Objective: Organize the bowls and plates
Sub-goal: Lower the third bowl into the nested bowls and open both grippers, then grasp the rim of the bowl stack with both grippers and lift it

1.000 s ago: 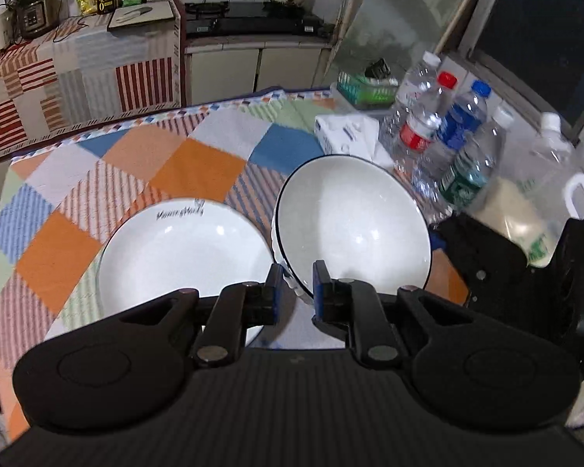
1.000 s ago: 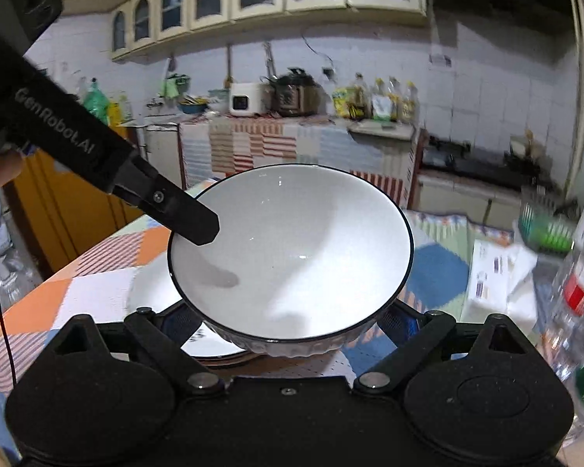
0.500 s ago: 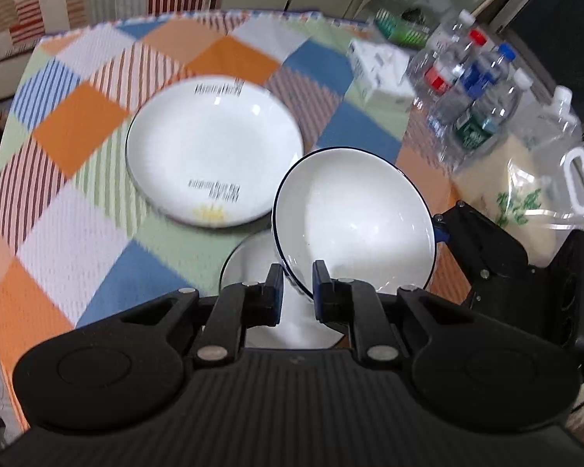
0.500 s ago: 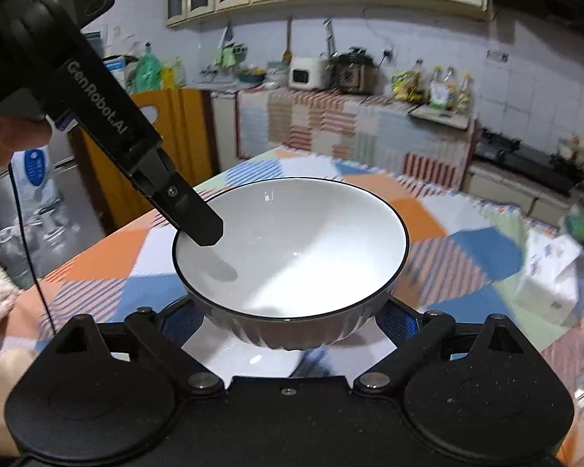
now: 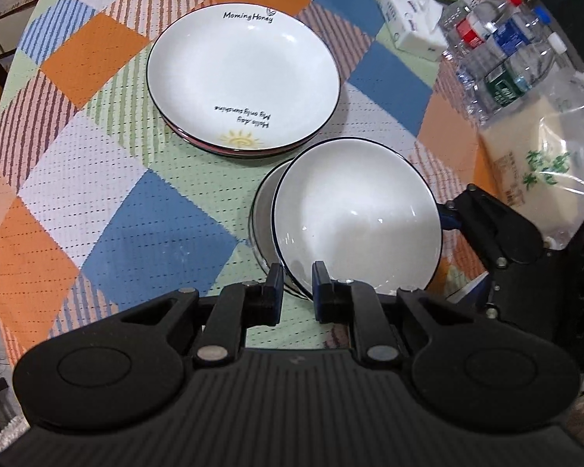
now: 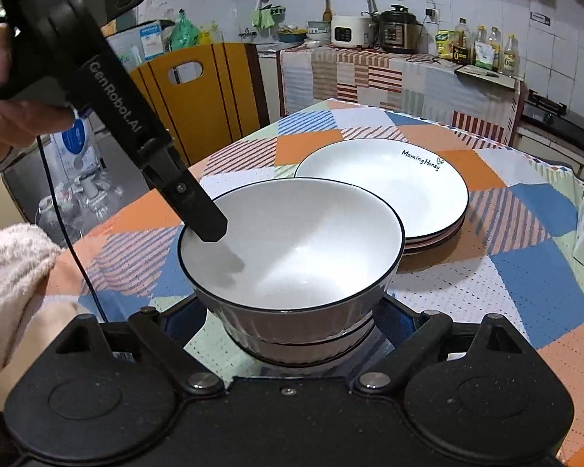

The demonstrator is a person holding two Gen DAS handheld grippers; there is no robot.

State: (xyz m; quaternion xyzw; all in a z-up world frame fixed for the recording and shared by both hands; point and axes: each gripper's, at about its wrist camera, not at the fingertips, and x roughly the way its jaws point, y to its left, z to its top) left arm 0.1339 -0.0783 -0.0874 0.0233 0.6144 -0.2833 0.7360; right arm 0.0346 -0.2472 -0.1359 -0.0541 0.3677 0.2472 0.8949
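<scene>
On the table (image 5: 109,210), a stack of plates (image 5: 243,78) sits toward the far middle, and just nearer, toward the right edge, a bowl (image 5: 354,218) sits tilted in a second bowl (image 5: 262,210) standing on the cloth. The left gripper (image 5: 296,286) pinches the upper bowl's near rim, and the right gripper (image 6: 292,311) spans that bowl's sides from the right edge. Along the far right edge stand water bottles (image 5: 502,50), with a box (image 5: 412,23) left of them and a pouch (image 5: 541,163) nearer.
</scene>
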